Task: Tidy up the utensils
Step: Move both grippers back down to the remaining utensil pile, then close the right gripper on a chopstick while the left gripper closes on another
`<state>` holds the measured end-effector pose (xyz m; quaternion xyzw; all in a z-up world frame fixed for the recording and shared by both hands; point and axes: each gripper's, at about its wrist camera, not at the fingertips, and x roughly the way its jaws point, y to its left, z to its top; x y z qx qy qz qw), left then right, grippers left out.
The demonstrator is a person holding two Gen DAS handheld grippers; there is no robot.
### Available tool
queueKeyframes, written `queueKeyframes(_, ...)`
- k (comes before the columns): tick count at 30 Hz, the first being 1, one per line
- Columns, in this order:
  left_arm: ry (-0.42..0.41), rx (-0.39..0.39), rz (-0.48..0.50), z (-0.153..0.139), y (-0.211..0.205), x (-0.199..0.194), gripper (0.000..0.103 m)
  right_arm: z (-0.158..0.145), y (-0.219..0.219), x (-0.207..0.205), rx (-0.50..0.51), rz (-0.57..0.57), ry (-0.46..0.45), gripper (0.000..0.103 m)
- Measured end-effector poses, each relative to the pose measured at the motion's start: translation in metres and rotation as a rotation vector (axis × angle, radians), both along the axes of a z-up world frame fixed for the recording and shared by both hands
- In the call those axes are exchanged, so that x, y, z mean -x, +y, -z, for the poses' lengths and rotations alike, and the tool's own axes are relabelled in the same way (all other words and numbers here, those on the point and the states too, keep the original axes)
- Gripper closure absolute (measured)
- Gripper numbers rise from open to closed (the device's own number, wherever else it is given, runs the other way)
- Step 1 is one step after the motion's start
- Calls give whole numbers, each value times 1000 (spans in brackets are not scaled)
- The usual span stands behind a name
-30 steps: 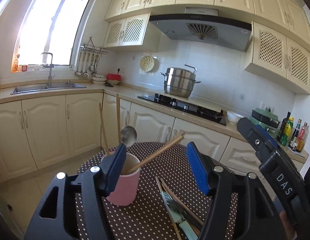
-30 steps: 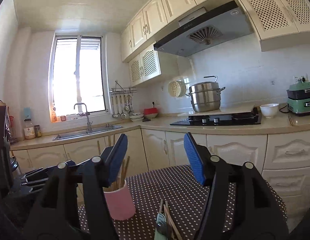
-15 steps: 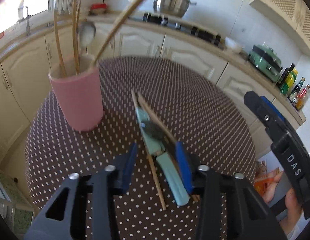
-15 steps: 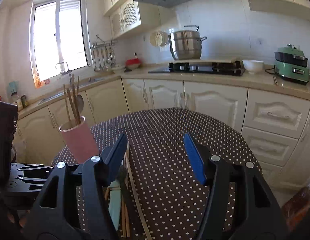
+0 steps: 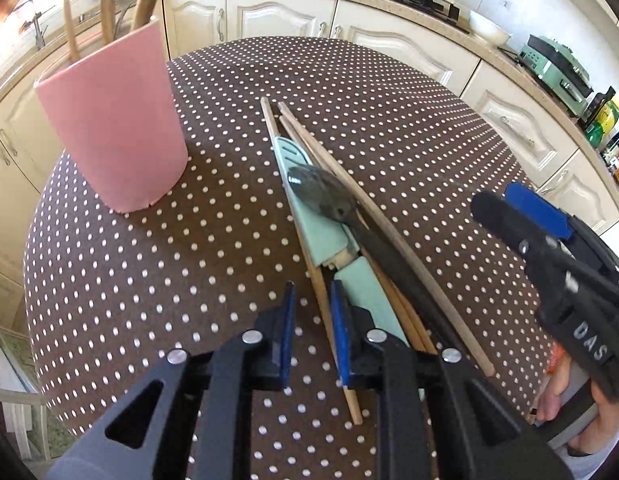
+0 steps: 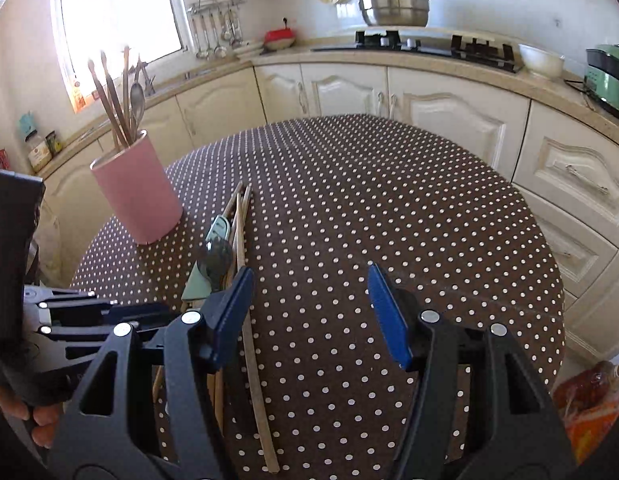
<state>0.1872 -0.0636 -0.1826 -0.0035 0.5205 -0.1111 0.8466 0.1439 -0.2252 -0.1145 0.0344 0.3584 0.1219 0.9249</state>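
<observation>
A cream-cabinet kitchen rings a round table (image 5: 229, 240) under a brown, white-dotted cloth. In the left wrist view the pink holder (image 5: 113, 120) stands at ten o'clock, wooden sticks rising from it. The loose utensils lie bundled at centre, long axes running from six toward twelve o'clock: a mint-green sheathed knife (image 5: 317, 216), a dark spoon (image 5: 325, 196) with its bowl at the far end, and several chopsticks (image 5: 389, 236). The left gripper (image 5: 311, 332) is low over the near end; its jaws have just been closing and stand narrow around one chopstick (image 5: 321, 300), which lies against the right-hand pad, though a firm pinch cannot be told. A second ago this camera looked level at the hob and hood; now it looks steeply down on the cloth. In the right wrist view the holder (image 6: 137, 196) is at ten o'clock and the bundle (image 6: 229, 248) runs from seven toward eleven o'clock. The right gripper (image 6: 309, 312) hangs half open with only cloth between its pads. Earlier this view showed window and ceiling; now the table fills it.
</observation>
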Motion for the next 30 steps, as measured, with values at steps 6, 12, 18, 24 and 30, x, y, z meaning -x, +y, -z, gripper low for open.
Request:
queueKeyframes(6, -9, -30, -16, 4, -4, -13, 95, 5, 14, -19, 45, -87, 89, 44)
queueKeyframes(12, 3, 10, -33, 0, 14, -2, 97, 17, 34, -42, 89, -167, 198, 50)
queueKeyframes(18, 45, 30, -34, -3, 32, 21, 97, 26, 52, -59, 158, -194, 272, 65)
queueKeyframes(24, 70, 48, -18, -5, 38, 1, 96, 29, 66, -74, 231, -209, 329, 66)
queueKeyframes(30, 96, 16, -5, -6, 22, -45, 95, 29, 82, -96, 268, -229, 398, 66)
